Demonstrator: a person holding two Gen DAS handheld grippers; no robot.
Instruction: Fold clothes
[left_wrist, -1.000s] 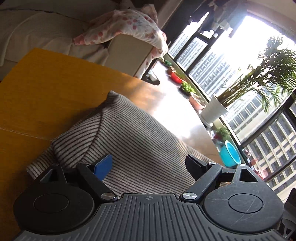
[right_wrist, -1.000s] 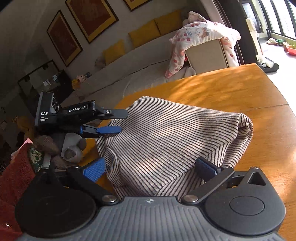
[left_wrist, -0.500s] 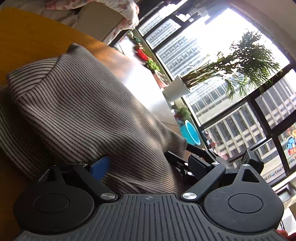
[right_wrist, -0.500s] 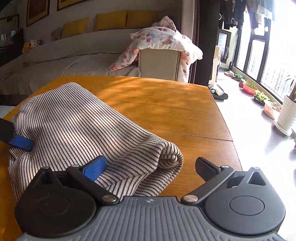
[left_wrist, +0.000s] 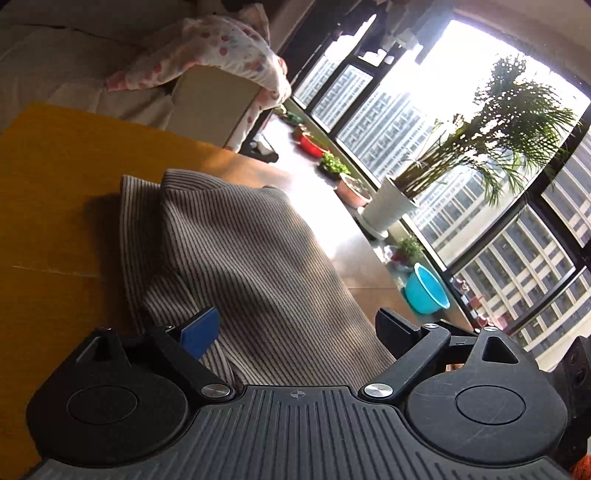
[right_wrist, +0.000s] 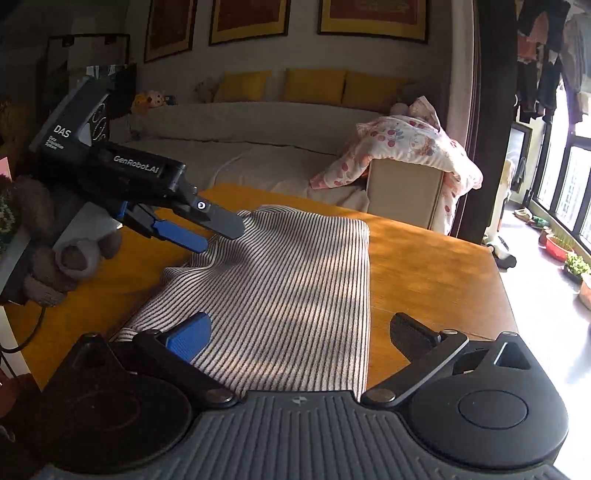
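Observation:
A grey-and-white striped garment lies folded in a flat rectangle on the orange wooden table. In the left wrist view the same garment shows a second layer edge along its left side. My left gripper is open, with the cloth running under its wide-spread fingers. From the right wrist view the left gripper hovers over the garment's far left edge. My right gripper is open at the near edge, its blue pad over the cloth and its black finger over bare wood.
A sofa with yellow cushions runs behind the table. A floral blanket drapes a box by the far edge. Plush toys sit at the table's left. Beyond the right edge are a potted palm and a blue basin.
The garment was bunched and humped half a second ago; now it lies flat with a straight right edge. Both cameras have swung, and the left gripper is back in the right wrist view.

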